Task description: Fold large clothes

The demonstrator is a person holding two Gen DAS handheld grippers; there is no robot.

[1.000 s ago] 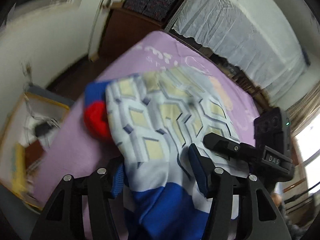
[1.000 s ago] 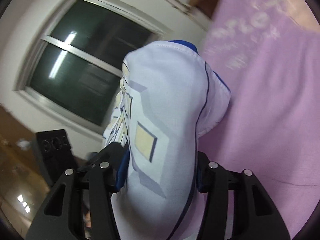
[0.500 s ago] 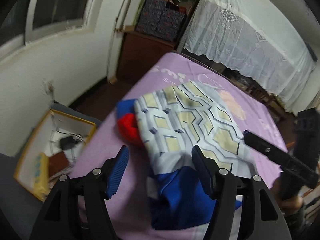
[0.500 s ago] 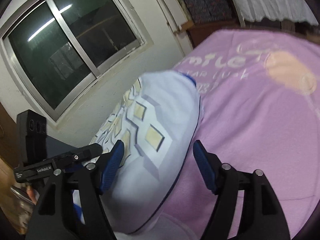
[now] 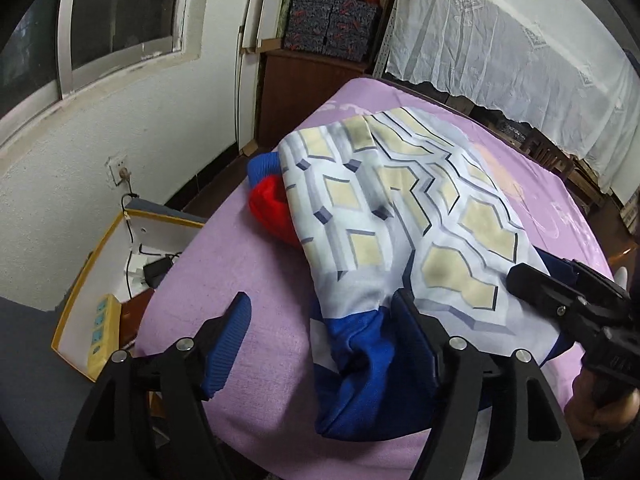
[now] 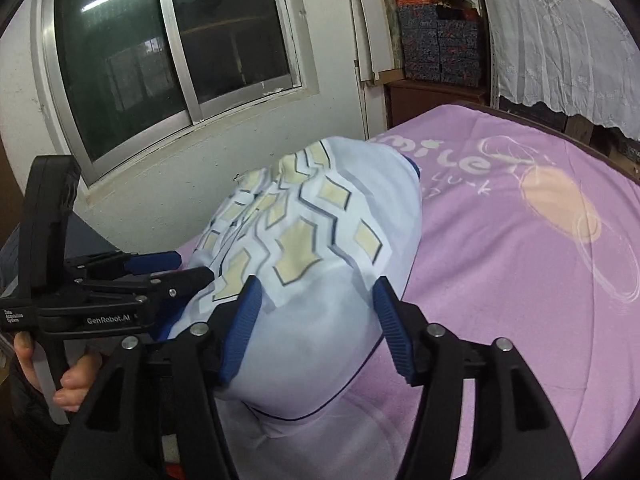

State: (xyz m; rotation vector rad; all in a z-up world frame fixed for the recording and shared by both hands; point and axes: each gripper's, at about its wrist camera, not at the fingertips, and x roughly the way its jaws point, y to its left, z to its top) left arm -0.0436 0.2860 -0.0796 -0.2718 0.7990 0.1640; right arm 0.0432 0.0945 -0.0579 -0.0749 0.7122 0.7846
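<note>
A large garment, pale blue-white with cream hexagon shapes, blue hem and a red lining, lies folded in a heap on the purple bed cover. It also shows in the right wrist view. My left gripper is open just above the garment's near blue edge, holding nothing. My right gripper is open over the garment's plain pale end, holding nothing. Each gripper shows in the other's view: the right one and the left one.
The purple cover with a "smile" print stretches to the right. A yellow-rimmed box with cables and a power strip sits on the floor left of the bed. A window wall, wooden cabinet and lace curtain stand beyond.
Both grippers have opened and let go of the garment, which has dropped onto the bed. Both have pulled back and up from it.
</note>
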